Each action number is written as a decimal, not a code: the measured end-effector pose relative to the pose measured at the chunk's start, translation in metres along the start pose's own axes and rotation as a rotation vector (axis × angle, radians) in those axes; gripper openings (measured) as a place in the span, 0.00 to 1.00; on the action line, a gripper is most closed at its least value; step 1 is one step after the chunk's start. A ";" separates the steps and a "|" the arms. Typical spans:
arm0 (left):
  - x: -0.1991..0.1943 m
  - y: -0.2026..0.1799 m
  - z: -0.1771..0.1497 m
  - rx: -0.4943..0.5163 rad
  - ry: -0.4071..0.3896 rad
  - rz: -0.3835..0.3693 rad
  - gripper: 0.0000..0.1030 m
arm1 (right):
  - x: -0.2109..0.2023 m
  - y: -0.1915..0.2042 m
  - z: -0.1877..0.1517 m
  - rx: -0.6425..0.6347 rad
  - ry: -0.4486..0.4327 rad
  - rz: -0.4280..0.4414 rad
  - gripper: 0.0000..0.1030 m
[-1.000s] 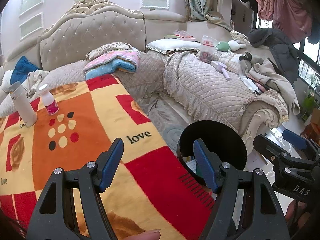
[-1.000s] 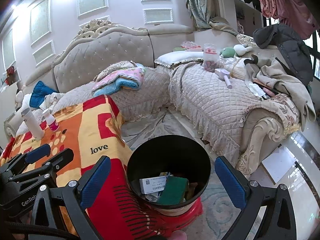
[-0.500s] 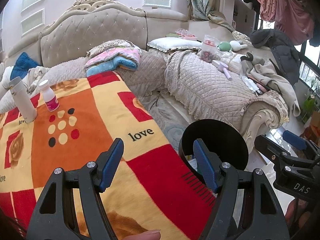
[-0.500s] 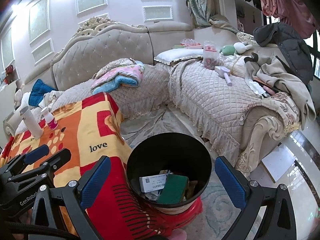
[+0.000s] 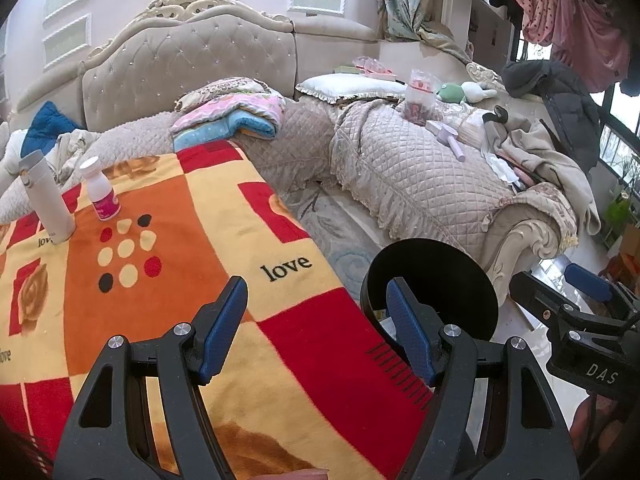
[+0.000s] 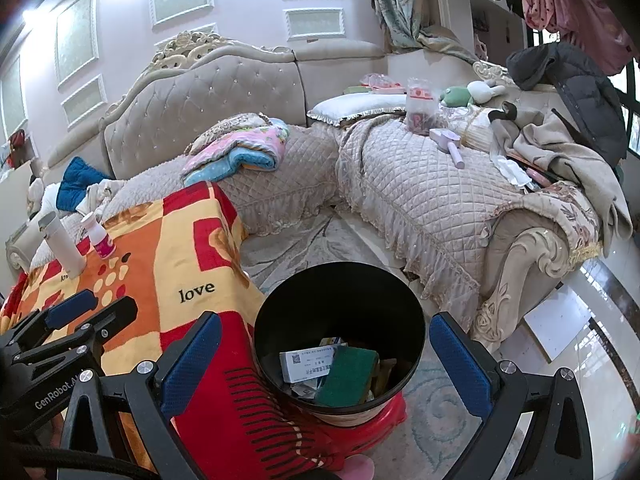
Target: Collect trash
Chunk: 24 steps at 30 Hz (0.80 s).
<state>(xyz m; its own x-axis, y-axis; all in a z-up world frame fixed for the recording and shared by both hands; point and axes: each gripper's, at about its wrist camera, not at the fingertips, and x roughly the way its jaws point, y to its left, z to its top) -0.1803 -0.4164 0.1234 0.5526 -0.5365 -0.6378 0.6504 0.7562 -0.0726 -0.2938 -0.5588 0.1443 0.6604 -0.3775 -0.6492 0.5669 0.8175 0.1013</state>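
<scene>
We hold left hand-held gripper [image 5: 316, 328] and right hand-held gripper [image 6: 326, 364] released, empty, beside black trash bin [image 6: 340, 280]. Green sponge [image 6: 348, 376], paper box [image 6: 306, 364] already binned; white tube [image 5: 46, 198], small bottle [image 5: 100, 190] remain on bench [image 5: 200, 240].

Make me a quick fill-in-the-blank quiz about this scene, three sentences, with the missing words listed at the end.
1. The word printed on the blanket near the bin is ____.
2. Inside the black bin, next to a white box, lies a ____ sponge.
3. The left gripper and the right gripper both hold ____.

Missing words: love; green; nothing
</scene>
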 end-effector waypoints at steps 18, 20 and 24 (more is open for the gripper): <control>0.000 -0.004 -0.002 0.010 0.006 -0.010 0.69 | 0.001 -0.005 -0.001 0.009 0.018 -0.013 1.00; 0.000 -0.004 -0.001 0.013 0.003 -0.006 0.69 | 0.001 -0.004 -0.001 0.005 0.024 -0.017 1.00; -0.002 -0.003 -0.002 0.022 -0.017 0.001 0.69 | 0.003 -0.001 0.000 -0.002 0.030 -0.018 1.00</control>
<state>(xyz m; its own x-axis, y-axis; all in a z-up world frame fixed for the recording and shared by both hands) -0.1845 -0.4168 0.1230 0.5619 -0.5420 -0.6249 0.6607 0.7486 -0.0552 -0.2927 -0.5608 0.1419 0.6350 -0.3786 -0.6734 0.5775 0.8116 0.0883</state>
